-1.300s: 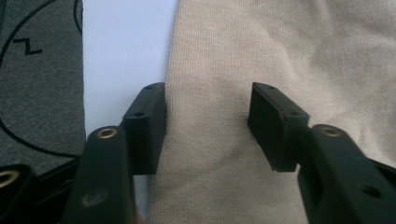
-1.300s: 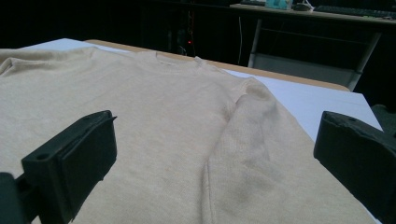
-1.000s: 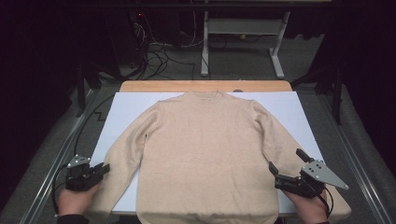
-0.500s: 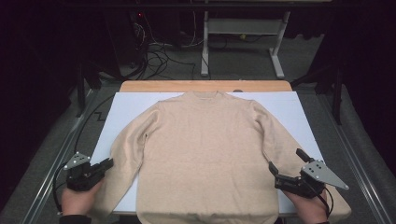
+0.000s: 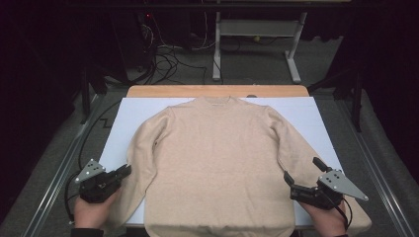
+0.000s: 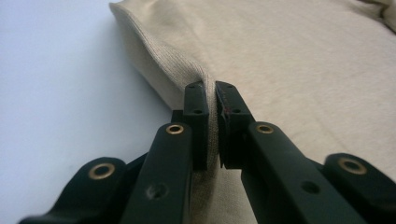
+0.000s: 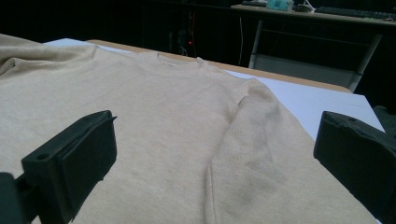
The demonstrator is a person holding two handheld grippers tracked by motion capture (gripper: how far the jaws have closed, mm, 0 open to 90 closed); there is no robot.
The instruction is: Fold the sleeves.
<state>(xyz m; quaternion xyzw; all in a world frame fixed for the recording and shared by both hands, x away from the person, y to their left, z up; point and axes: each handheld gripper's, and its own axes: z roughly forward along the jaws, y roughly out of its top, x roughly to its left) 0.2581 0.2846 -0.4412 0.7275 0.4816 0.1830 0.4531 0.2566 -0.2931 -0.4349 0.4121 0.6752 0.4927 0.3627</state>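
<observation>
At the lower left of the high view the left gripper pinches the cuff edge of the beige sweater's sleeve; its jaws have just been closing, with the ribbed knit clamped between them. The sweater lies flat, spread across the middle of the white board. At the lower right the right gripper has jaws spread wide over the other sleeve, holding nothing

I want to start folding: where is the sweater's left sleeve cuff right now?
In the high view it sits near the table's bottom-left corner; the left gripper is shut on the cuff of the beige sweater, over the white sheet.
</observation>
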